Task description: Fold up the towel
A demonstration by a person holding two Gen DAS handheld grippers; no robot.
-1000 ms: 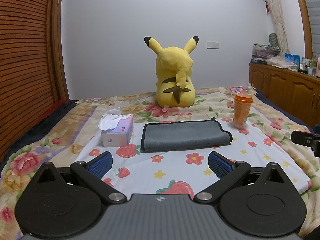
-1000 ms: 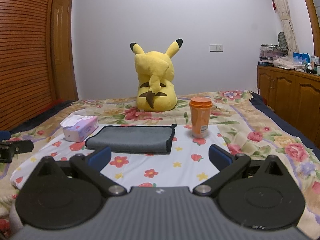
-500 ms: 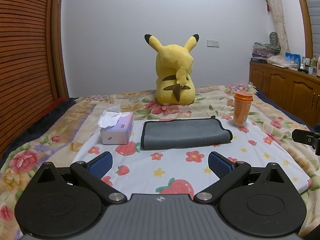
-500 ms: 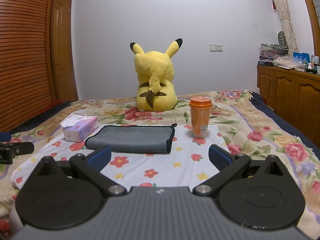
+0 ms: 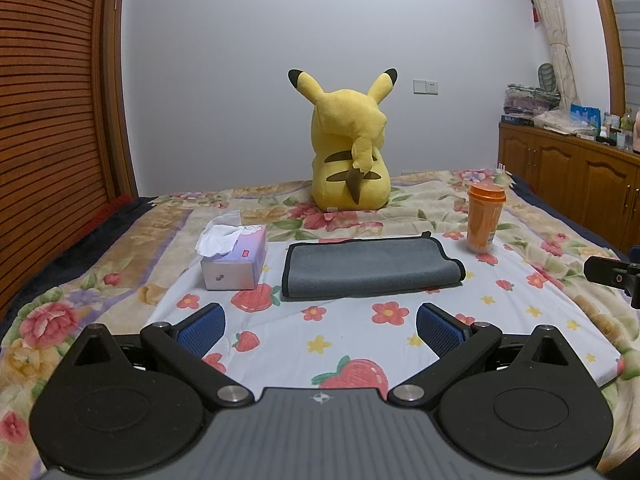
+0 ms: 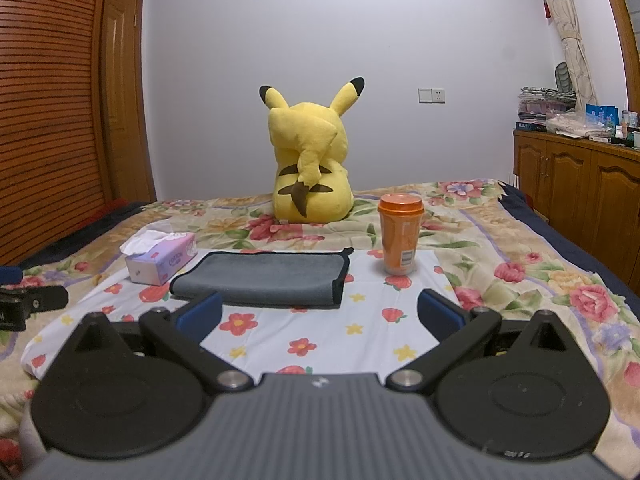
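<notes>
Lying folded flat on the white flower-print cloth (image 5: 360, 344), grey towel (image 5: 370, 268) with black edging, between tissue box (image 5: 236, 258) and orange cup (image 5: 485, 220), in front of yellow plush (image 5: 350, 160). Hovering near, short of the towel and touching nothing: left gripper (image 5: 320, 326), fingers spread wide, holding nothing; right gripper (image 6: 320, 314), likewise gaping wide and gripping nothing, blue pads (image 6: 200, 311) apart from the cloth edge
</notes>
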